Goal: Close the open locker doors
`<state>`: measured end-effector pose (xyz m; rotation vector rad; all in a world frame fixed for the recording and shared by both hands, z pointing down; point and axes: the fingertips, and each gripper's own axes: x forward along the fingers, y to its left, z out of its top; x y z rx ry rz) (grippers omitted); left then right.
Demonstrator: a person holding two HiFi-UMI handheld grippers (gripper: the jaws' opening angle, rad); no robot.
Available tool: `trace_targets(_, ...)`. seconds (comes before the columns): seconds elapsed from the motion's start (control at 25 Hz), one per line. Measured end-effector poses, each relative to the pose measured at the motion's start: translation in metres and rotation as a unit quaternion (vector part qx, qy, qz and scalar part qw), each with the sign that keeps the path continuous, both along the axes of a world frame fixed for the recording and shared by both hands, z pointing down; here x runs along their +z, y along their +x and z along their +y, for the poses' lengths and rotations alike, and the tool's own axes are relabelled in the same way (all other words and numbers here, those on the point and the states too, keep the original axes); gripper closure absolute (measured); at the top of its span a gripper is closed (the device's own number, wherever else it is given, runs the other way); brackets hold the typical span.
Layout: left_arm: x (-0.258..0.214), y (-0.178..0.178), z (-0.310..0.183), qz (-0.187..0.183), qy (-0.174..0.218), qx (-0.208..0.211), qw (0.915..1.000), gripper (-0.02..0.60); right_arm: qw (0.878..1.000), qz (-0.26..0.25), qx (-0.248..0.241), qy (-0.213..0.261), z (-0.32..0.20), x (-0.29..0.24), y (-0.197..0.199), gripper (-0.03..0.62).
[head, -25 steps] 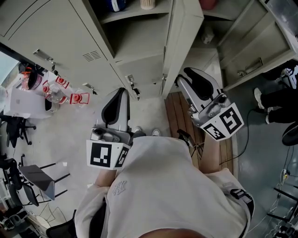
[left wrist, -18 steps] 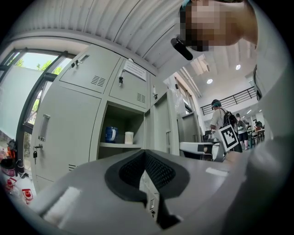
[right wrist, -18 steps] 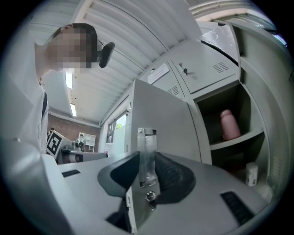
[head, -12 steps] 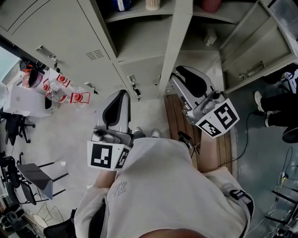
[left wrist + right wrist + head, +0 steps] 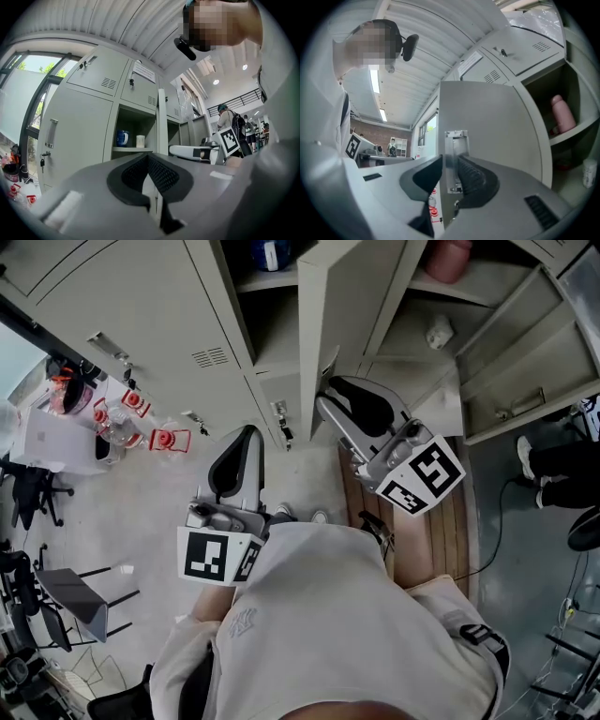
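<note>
My head camera looks steeply down over my chest onto the top of the open locker door (image 5: 323,324). The left gripper (image 5: 246,442) camera sits back from the door, facing its thin edge (image 5: 161,122). The right gripper (image 5: 328,395) camera is pressed close to its face (image 5: 487,131). All three views share that door.
</note>
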<state>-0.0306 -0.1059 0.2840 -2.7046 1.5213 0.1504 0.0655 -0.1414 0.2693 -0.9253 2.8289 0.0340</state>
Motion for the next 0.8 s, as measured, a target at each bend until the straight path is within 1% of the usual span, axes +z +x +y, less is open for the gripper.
trace_targets(0.12, -0.003, -0.016, -0.007, -0.002, 0.001, -0.007, 1.0000, 0.580, 1.000, 0.001, -0.007, -0.001, -0.008, -0.001, -0.019, 0.508)
trace_targets(0.36, -0.006, -0.047, -0.021, -0.007, -0.001, -0.019, 0.9998, 0.580, 1.000, 0.007, 0.001, -0.005, -0.031, -0.002, -0.044, 0.508)
trace_targets(0.8, -0.005, -0.081, -0.038, -0.006, -0.006, -0.034, 0.9994, 0.580, 1.000, 0.006, 0.009, -0.006, -0.074, -0.003, -0.077, 0.508)
